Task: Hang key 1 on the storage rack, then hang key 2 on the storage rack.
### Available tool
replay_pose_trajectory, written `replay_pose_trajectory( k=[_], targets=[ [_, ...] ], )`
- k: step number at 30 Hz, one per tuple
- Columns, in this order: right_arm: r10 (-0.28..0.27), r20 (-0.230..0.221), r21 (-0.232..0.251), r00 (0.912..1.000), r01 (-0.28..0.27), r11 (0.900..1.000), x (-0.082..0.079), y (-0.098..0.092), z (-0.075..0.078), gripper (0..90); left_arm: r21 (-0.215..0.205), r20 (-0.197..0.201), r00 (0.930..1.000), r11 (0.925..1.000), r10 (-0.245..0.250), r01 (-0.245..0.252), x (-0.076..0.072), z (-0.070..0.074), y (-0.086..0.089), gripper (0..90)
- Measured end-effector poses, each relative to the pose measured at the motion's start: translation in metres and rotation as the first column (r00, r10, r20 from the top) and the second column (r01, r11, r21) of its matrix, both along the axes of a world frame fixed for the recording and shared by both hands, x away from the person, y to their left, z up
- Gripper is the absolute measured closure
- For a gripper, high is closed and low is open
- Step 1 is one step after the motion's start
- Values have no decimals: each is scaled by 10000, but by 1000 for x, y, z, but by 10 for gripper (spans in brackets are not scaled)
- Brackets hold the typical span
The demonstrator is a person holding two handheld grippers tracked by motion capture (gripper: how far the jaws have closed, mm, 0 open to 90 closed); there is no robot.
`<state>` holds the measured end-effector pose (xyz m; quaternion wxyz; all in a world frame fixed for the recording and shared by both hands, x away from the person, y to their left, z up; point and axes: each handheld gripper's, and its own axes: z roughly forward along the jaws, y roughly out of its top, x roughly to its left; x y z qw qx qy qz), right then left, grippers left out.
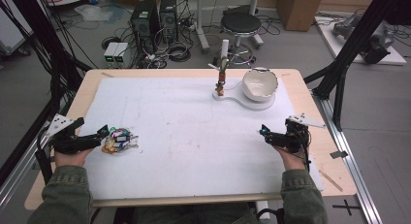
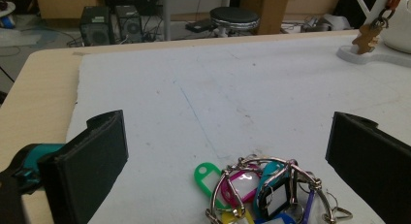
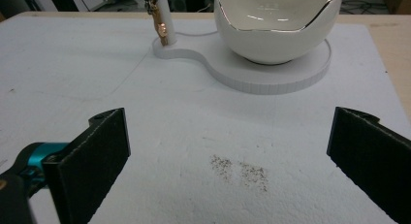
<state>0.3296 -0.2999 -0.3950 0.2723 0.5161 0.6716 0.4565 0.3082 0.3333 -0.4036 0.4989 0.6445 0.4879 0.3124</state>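
Note:
A bunch of keyrings with coloured plastic tags (image 1: 118, 140) lies on the white mat at the left. My left gripper (image 1: 103, 132) is open just left of it; in the left gripper view the bunch (image 2: 264, 190) lies on the mat between and just ahead of the jaws. My right gripper (image 1: 264, 132) is open over bare mat at the right, jaws wide with nothing between them. Beyond it stands a white bowl (image 3: 276, 25) on a white stand base (image 3: 271, 71). A thin post (image 1: 223, 64) rises from that base with a small brown charm (image 3: 162, 27) hanging on it.
The white mat (image 1: 194, 132) covers most of the wooden table (image 1: 315, 117). A dark speckled stain (image 3: 240, 170) marks the mat ahead of the right gripper. Behind the table are computer towers (image 1: 155, 18), a stool (image 1: 241, 24) and cables on the floor.

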Motion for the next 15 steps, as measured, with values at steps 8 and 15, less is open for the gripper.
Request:
replay_pose_trajectory(
  k=[8, 15],
  targets=[
    [-104, 254, 16, 9996, 104, 9999, -5, -5, -2, 6, 306, -168, 9997, 9994, -152, 157, 1, 3, -4, 17],
    [-103, 292, 72, 9995, 101, 9999, -6, -6, -5, 6, 497, -366, 9989, 9983, -288, 306, 3, 3, -7, 17]
  ],
)
